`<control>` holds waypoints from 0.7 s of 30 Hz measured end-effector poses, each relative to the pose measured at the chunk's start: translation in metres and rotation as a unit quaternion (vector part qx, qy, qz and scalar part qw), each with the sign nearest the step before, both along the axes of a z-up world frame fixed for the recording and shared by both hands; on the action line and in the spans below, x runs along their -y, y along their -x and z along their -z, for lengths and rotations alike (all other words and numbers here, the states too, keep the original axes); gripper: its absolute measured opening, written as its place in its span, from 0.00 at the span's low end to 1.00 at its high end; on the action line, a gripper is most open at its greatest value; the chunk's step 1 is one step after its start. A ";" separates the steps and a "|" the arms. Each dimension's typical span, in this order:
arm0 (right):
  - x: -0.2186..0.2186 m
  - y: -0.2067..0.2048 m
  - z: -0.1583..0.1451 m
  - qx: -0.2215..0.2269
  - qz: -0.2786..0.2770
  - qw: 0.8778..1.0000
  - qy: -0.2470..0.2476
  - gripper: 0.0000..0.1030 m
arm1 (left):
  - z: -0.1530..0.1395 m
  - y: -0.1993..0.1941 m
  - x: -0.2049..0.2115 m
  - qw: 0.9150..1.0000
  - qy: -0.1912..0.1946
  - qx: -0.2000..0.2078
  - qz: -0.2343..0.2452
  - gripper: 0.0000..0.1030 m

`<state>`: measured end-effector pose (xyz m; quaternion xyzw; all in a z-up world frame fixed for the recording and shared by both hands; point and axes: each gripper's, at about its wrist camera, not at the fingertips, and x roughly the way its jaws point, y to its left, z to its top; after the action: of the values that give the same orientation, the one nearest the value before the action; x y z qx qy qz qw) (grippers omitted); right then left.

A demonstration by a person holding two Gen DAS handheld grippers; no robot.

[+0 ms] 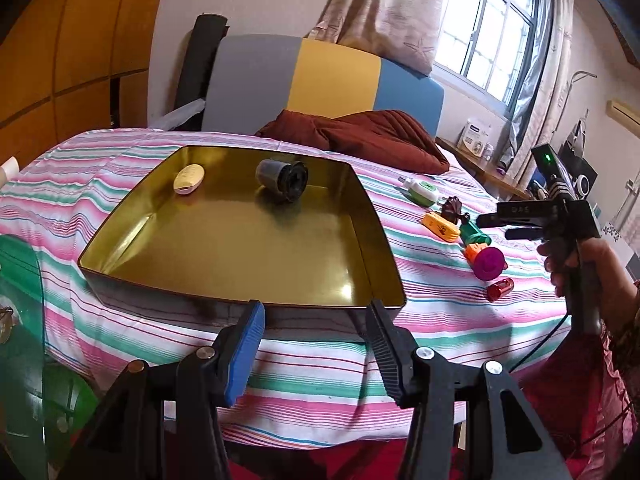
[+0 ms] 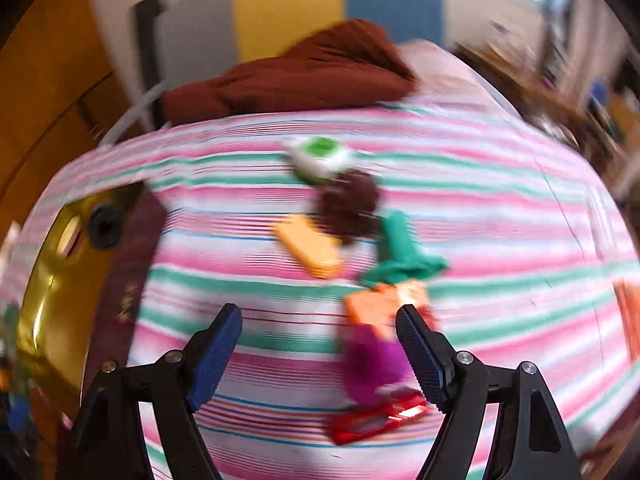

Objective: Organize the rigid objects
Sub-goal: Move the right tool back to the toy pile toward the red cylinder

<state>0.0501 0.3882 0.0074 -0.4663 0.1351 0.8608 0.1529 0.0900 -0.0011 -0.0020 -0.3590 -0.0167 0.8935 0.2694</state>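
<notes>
A gold tin tray (image 1: 224,264) lies on the striped bedsheet and holds a cream oval piece (image 1: 189,179) and a dark tipped-over cup (image 1: 282,176). To its right is a row of small items: a green-white plug (image 1: 420,191), an orange oblong (image 1: 441,227), a teal piece (image 1: 474,236), a purple cap (image 1: 489,263) and a red bottle (image 1: 500,289). My left gripper (image 1: 316,312) is open and empty just before the tray's near rim. My right gripper (image 2: 320,316) is open above the row in a blurred view, with the purple cap (image 2: 372,364) and red bottle (image 2: 376,420) near its right finger.
A brown blanket (image 1: 372,136) is bunched at the far end of the bed before a grey, yellow and blue headboard (image 1: 320,76). A person's hand (image 1: 576,264) holds the right gripper (image 1: 494,227) at the bed's right edge. A green object (image 1: 20,280) stands at the left.
</notes>
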 end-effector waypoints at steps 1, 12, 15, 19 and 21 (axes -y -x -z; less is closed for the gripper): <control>-0.013 -0.005 0.001 0.002 0.020 1.000 0.014 0.79 | 0.000 -0.001 -0.001 1.000 0.001 -0.001 0.002 0.52; -0.064 -0.008 0.059 0.065 0.098 0.974 0.192 0.70 | -0.005 -0.010 -0.006 1.000 0.010 -0.012 0.006 0.52; -0.041 0.001 0.062 0.049 0.062 0.973 0.216 0.68 | -0.006 -0.012 -0.004 1.000 0.012 -0.015 0.003 0.52; -0.004 0.021 0.059 0.027 -0.008 0.969 0.244 0.68 | -0.006 -0.013 -0.007 1.000 0.018 -0.015 0.005 0.52; 0.006 0.025 0.049 0.019 -0.035 0.967 0.253 0.69 | -0.007 -0.015 -0.007 1.000 0.020 -0.017 0.007 0.52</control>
<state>0.0250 0.3819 -0.0418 -0.5103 0.3294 0.7944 0.0022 0.1046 0.0063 0.0052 -0.3489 0.0085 0.8979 0.2681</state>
